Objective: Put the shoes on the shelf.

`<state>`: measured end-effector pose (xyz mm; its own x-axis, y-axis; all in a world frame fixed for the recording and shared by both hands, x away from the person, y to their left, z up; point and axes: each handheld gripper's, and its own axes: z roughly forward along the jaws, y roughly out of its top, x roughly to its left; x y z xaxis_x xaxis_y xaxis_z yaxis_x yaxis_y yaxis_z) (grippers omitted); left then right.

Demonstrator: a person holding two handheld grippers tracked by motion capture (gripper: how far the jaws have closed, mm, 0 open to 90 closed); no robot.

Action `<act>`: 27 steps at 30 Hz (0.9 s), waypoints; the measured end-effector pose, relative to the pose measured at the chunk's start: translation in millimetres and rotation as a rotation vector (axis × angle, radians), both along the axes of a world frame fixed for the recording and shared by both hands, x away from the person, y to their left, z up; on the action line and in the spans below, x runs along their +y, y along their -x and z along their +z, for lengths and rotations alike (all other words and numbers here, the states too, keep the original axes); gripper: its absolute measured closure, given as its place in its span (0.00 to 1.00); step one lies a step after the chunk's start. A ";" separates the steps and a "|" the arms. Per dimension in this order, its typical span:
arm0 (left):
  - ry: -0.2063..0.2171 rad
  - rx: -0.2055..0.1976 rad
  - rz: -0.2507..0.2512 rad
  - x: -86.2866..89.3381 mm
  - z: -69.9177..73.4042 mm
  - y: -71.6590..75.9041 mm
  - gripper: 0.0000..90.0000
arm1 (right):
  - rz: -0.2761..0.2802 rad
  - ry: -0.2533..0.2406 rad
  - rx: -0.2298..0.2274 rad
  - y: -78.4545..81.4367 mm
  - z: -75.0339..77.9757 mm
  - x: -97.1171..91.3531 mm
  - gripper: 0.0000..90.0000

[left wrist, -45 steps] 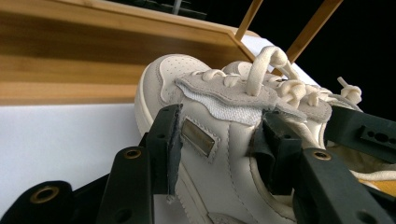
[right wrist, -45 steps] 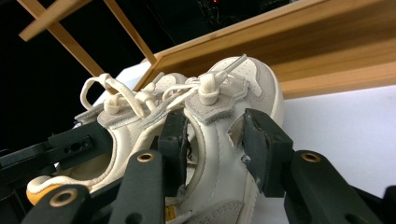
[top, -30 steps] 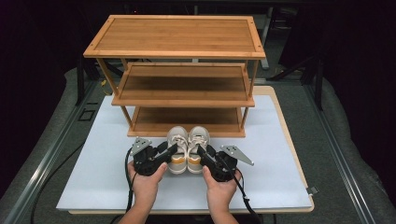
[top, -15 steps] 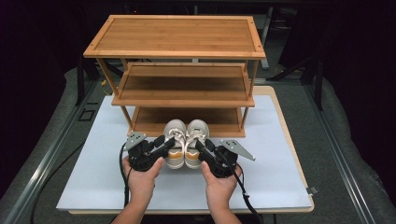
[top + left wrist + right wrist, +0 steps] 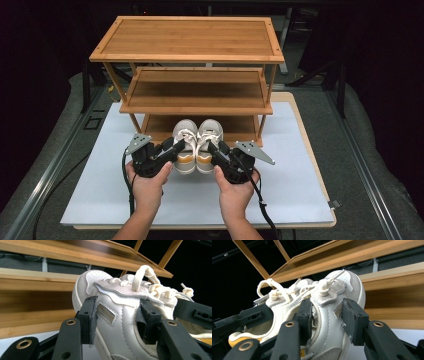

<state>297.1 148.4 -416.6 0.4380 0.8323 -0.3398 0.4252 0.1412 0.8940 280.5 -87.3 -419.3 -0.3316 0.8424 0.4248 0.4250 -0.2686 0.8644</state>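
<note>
A pair of white sneakers with orange heels sits side by side, toes pointing at the wooden rack's bottom shelf point(image 5: 240, 124). My left gripper point(image 5: 173, 149) is shut on the left shoe point(image 5: 184, 137). In the left gripper view the jaws of my left gripper point(image 5: 118, 312) pinch the left shoe point(image 5: 85, 287) at its collar beside the tongue. My right gripper point(image 5: 215, 149) is shut on the right shoe point(image 5: 209, 136). In the right gripper view my right gripper point(image 5: 328, 312) clamps the right shoe point(image 5: 353, 285) at its collar the same way. Whether the soles touch the mat is hidden.
The three-tier wooden shoe rack point(image 5: 187, 40) stands at the back of a white mat point(image 5: 100, 170); its middle shelf point(image 5: 197, 92) overhangs the shoes' toes. Rack legs point(image 5: 264, 120) flank the bottom opening. Cables trail back from both grippers along the forearms.
Both grippers have carried the pair of shoes forward, away from the person; the toes now reach the front of the rack's bottom shelf. The grips are unchanged.
</note>
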 end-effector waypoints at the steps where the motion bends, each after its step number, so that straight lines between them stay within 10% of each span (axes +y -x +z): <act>1: 0.001 0.000 -0.001 -0.3 1.6 -0.1 0.61 | 0.013 0.017 0.020 0.8 2.8 -1.6 0.68; 27: 0.009 -0.024 -0.005 -1.7 28.3 -8.8 0.61 | -0.024 0.015 -0.023 -7.5 31.1 -1.6 0.68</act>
